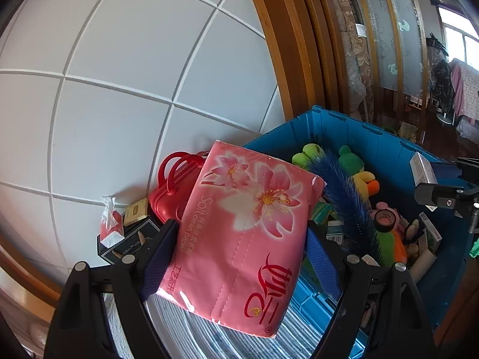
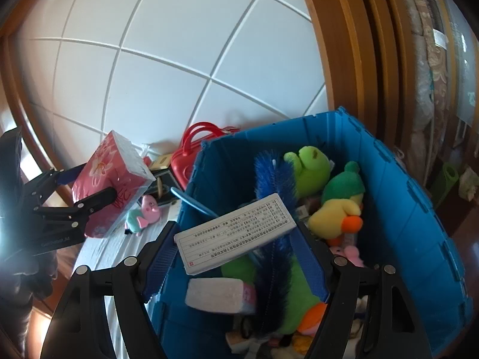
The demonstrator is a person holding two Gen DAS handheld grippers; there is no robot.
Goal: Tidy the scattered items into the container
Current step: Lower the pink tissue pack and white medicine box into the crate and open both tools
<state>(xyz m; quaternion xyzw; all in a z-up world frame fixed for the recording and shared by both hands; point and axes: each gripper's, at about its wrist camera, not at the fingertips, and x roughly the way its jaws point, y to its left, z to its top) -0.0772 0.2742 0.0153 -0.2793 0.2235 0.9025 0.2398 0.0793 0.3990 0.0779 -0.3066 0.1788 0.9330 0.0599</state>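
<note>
1. The blue crate is standing against the white panelled wall, already taking in plush toys and a blue feather duster, so it is serving as the container.
2. The left gripper is clamping the pink tissue pack across its width, just outside the crate's near corner, apparently for dropping in.
3. The right gripper is pinching a white printed box by its ends, directly above the crate's interior.
4. A red toy suitcase and a pink pig plush are lying beside the crate, seemingly awaiting collection.
</note>
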